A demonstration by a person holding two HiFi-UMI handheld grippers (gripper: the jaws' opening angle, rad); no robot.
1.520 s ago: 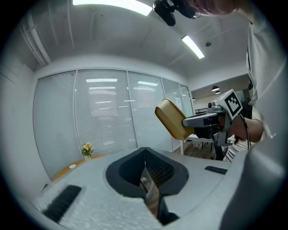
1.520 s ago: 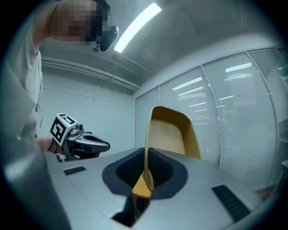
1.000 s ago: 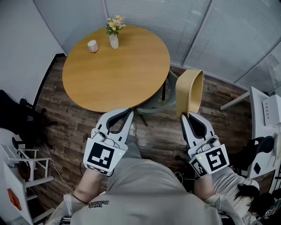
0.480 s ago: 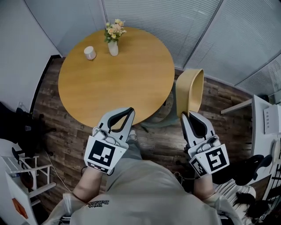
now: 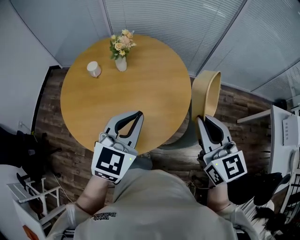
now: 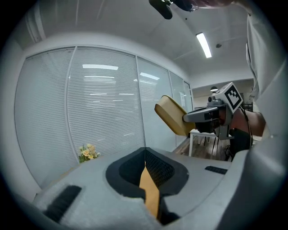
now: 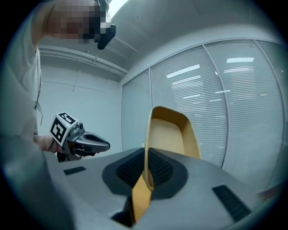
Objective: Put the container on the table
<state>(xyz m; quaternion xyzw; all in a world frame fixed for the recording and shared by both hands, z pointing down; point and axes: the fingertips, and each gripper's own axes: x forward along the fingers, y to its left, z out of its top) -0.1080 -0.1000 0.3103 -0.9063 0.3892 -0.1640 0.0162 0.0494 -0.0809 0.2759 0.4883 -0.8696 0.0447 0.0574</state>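
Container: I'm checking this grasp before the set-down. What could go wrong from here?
1. The right gripper pinches only the rim of the container, which hangs tilted over the floor beside the table. It could pivot or slip out.
2. Swung in low, it might strike the table edge.
3. The left gripper is shut and empty, so it gives no support.

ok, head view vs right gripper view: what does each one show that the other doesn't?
Head view only: the round table seen whole, the white cup on it, the wood floor, and the container held beside the table, not over it. Right gripper view only: the right hand-held gripper close up, jaws shut on the container's rim, and a ceiling light. Both: the container, the left hand-held gripper and the blinds.
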